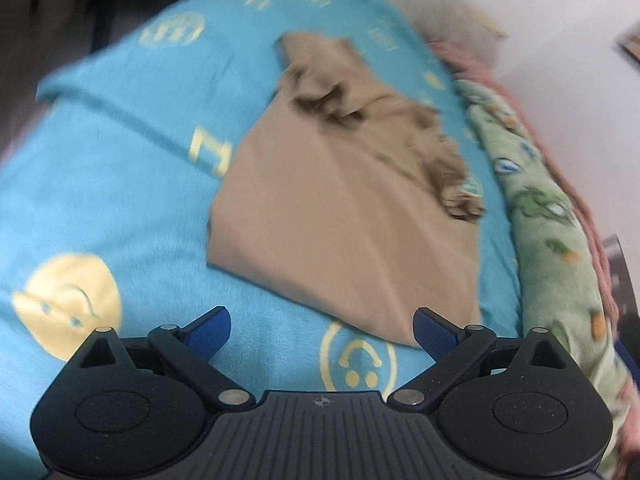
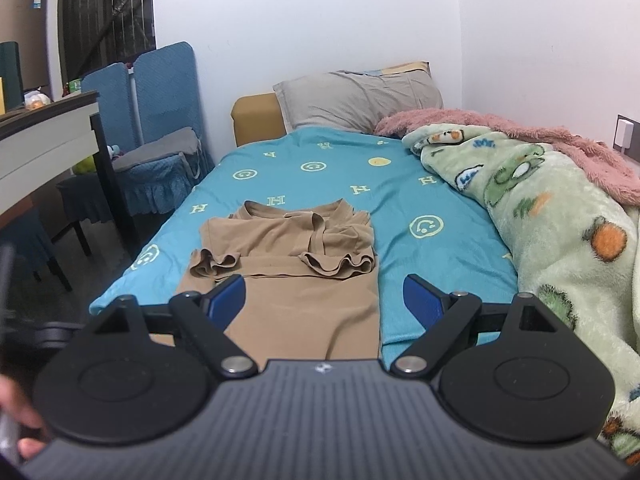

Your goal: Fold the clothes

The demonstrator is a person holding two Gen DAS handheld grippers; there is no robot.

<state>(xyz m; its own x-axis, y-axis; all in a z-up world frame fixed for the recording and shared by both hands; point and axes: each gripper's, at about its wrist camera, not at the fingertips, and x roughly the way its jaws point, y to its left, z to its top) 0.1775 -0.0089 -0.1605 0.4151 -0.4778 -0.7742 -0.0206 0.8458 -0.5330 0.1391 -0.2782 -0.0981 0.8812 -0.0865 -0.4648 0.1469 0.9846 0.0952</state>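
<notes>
Two hand-held grippers are in view, both released with nothing between their blue pads. In the left wrist view (blurred throughout) the left hand-held gripper [image 1: 322, 330] hovers above the bed [image 1: 120, 200], its jaws spread wide; the tan shirt [image 1: 340, 208] lies flat on the turquoise sheet from centre toward 1 o'clock, its near corner just beyond the right pad. A green cartoon-print blanket [image 1: 552, 240] runs along the 3 o'clock edge of the bed.

In the right wrist view, going left to right: a table [image 2: 44, 136] stands at 9 o'clock beside the bed, with blue-covered chairs [image 2: 160, 120] behind it at 10 o'clock. The tan shirt [image 2: 296, 264] lies at centre on the bed [image 2: 420, 264], neckline away from the camera, both sleeves folded in across the chest, ruffled cuffs near the middle. The right hand-held gripper [image 2: 323, 300] is held over the shirt's lower part, jaws spread wide, left pad above the cloth, right pad above the bare sheet. A grey pillow [image 2: 360, 100] rests at 12 o'clock. The green blanket [image 2: 560, 232] is heaped at 3 o'clock, with a pink blanket [image 2: 520, 128] behind it.
</notes>
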